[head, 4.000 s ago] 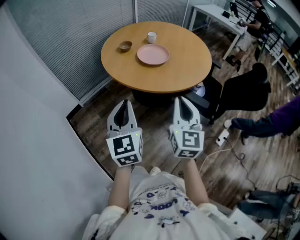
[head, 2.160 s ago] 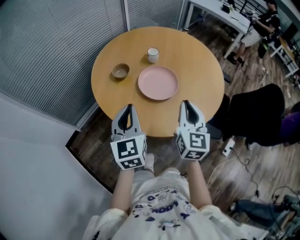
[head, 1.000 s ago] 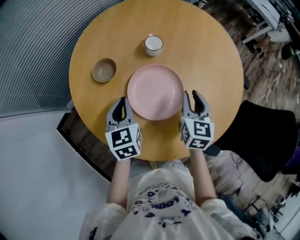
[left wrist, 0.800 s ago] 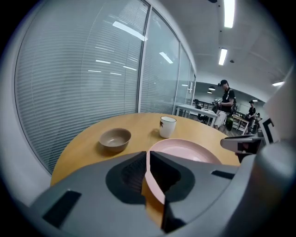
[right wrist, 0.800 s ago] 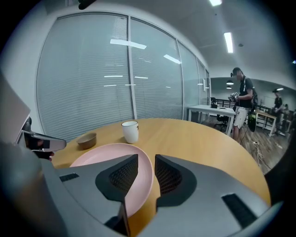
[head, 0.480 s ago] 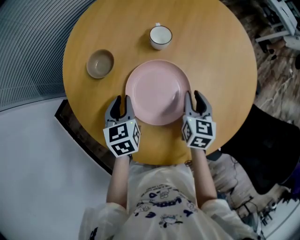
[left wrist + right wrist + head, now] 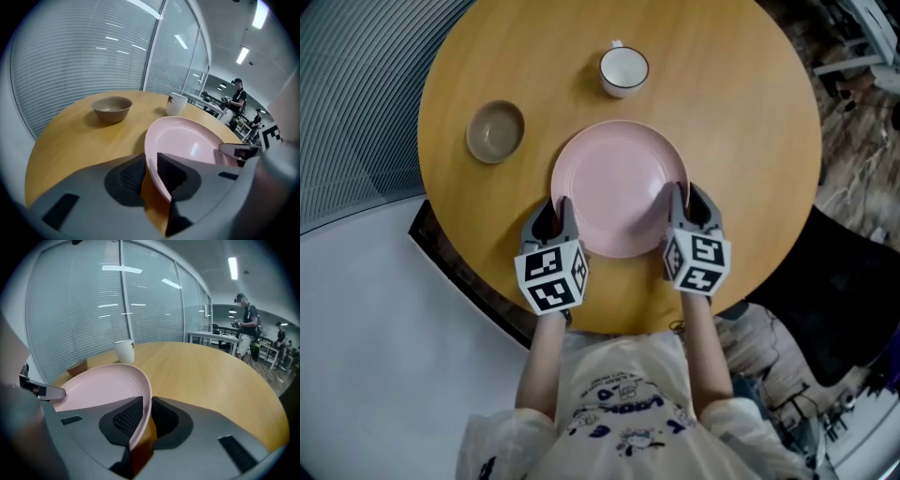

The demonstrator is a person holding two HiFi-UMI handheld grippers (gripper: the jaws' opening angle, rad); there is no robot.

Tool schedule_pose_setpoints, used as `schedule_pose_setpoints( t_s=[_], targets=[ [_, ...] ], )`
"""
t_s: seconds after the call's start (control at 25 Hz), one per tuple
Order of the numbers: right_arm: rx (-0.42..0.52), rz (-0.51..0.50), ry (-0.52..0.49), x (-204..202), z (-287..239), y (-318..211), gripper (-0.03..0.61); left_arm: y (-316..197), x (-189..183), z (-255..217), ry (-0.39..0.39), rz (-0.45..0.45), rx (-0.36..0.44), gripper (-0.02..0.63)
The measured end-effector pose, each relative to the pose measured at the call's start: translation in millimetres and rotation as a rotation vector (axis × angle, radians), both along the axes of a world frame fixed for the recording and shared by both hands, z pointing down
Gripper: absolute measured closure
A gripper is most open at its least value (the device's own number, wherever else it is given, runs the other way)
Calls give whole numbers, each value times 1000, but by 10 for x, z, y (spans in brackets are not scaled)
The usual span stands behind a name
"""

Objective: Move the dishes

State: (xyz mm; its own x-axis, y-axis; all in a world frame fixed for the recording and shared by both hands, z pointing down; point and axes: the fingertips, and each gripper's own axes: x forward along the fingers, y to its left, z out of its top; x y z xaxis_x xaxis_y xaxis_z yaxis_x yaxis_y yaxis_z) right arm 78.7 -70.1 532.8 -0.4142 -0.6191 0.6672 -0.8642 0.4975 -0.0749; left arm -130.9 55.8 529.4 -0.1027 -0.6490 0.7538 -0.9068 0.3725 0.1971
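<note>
A pink plate (image 7: pixel 619 187) lies on the near half of the round wooden table (image 7: pixel 750 112). My left gripper (image 7: pixel 551 208) is at its near-left rim, and in the left gripper view the plate (image 7: pixel 187 140) has its rim between the jaws of the left gripper (image 7: pixel 151 161), which are shut on it. My right gripper (image 7: pixel 686 195) is at the plate's right rim. There the plate (image 7: pixel 103 385) has its edge pinched by the right gripper (image 7: pixel 146 408). Beyond the plate stand a small brown bowl (image 7: pixel 495 131) on the left and a white cup (image 7: pixel 624 68).
The table's near edge runs just under both grippers. Slatted blinds (image 7: pixel 356 84) line the wall at the left. A dark chair (image 7: pixel 853 309) stands on the wood floor to the right. People (image 7: pixel 246 333) stand far off in the office behind.
I came up to the table over the last seconds. Since half a second ago both grippers slid onto the plate's rim and the left jaws narrowed on it.
</note>
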Motion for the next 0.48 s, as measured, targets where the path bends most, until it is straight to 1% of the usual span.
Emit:
schedule_pose_setpoints(
  t_s=[0.04, 0.12, 0.24, 0.36, 0.48],
  targets=[
    [-4, 13, -1, 3, -6, -6, 528, -8, -9, -9, -1, 2, -2, 540],
    [-11, 36, -6, 16, -30, -10, 532, -28, -26, -43, -8, 11, -4, 557],
    [6, 71, -7, 63, -135, 1, 532, -89, -25, -147, -16, 49, 10, 557],
    [36, 126, -12, 174, -322, -8, 532, -235, 18, -311, -24, 109, 47, 557],
    [67, 192, -11, 327, -529, -51, 532, -484, 93, -503, -20, 171, 99, 557]
  ],
)
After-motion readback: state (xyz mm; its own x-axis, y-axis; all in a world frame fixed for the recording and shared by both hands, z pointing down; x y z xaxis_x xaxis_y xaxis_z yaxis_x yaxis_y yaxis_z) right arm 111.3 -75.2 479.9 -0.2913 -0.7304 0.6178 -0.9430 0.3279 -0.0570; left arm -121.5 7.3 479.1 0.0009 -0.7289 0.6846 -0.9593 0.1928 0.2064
